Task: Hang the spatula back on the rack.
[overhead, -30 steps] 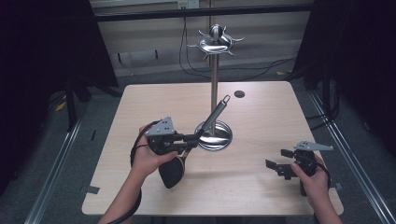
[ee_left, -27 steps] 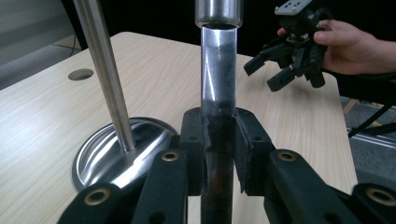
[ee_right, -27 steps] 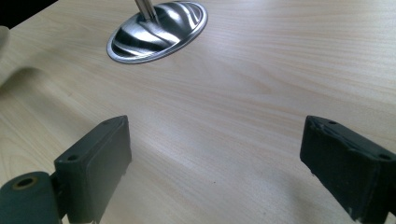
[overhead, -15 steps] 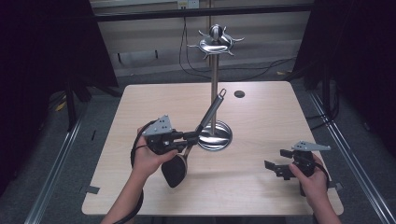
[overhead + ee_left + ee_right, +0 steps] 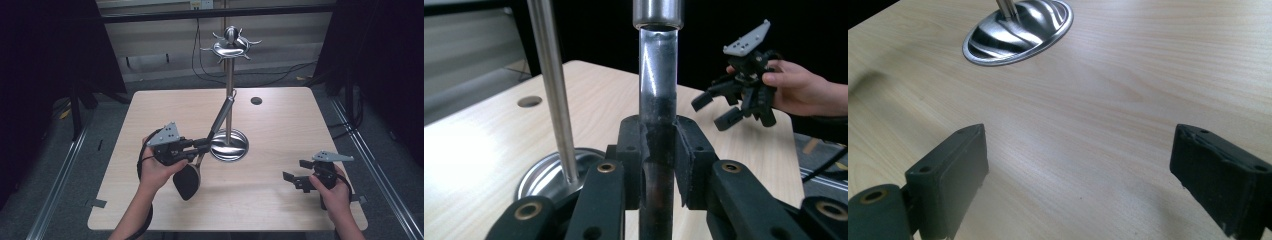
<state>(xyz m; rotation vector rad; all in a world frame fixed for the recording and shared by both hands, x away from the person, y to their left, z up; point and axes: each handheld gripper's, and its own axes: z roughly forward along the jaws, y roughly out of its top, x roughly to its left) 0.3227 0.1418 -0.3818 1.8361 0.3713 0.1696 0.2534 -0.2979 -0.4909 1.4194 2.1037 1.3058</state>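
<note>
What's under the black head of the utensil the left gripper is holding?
Bare wooden table. The utensil is clamped by its handle in the left gripper, its black head low over the wood near the stand's round base. The head covers the wood directly beneath, so contact cannot be told.

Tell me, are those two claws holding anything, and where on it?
The left gripper clamps a kitchen utensil on its handle, just above the dark head. The right gripper is open and holds nothing.

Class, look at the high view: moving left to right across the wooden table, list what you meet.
Left tool gripping the black spatula with a metal handle → round steel stand base → small dark hole in the tabletop → right tool, open, above the table.
</note>
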